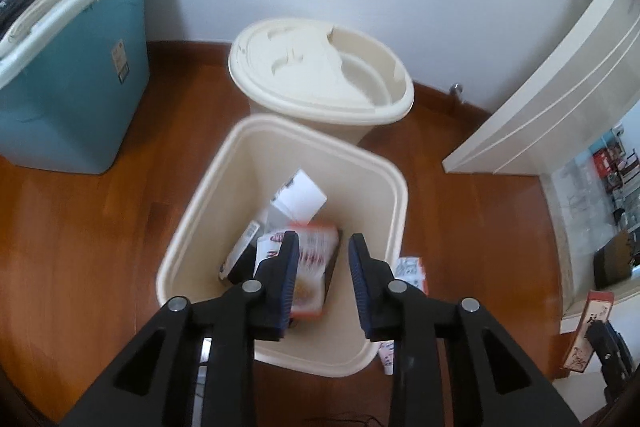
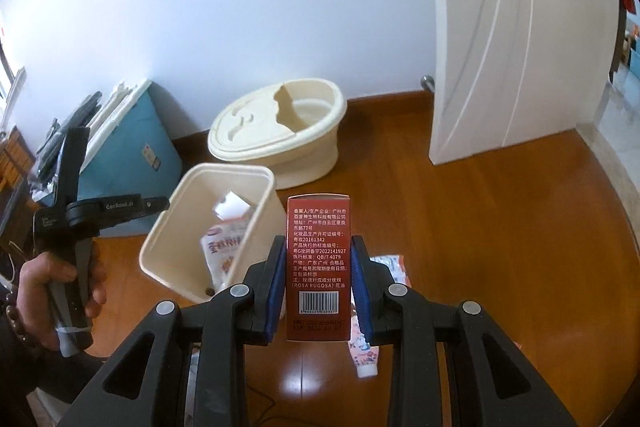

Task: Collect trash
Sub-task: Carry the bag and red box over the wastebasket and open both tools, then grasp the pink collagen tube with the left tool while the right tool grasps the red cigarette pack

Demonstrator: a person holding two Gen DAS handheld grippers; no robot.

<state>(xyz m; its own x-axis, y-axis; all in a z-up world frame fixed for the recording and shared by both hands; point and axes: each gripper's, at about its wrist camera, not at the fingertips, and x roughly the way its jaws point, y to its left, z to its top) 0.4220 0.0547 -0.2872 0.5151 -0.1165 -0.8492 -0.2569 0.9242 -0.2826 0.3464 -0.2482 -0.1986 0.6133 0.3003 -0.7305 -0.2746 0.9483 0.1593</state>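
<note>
A cream open trash bin [image 1: 244,163] stands on the wood floor and holds several boxes and wrappers, among them an orange snack box [image 1: 310,267]. My left gripper [image 1: 323,245] hangs open and empty right above the bin. My right gripper [image 2: 318,247] is shut on a dark red carton [image 2: 318,259] with white print and a barcode, held just right of the bin [image 2: 180,219]. A printed tube [image 2: 364,351] and a wrapper [image 2: 390,265] lie on the floor under the right gripper. The wrapper also shows beside the bin in the left wrist view [image 1: 410,271].
A cream lidded bin [image 1: 320,67] stands behind the open one against the wall. A teal storage box [image 1: 68,79] is at the left. A white door [image 2: 516,39] stands open at the right. The left hand holds its gripper handle [image 2: 72,227].
</note>
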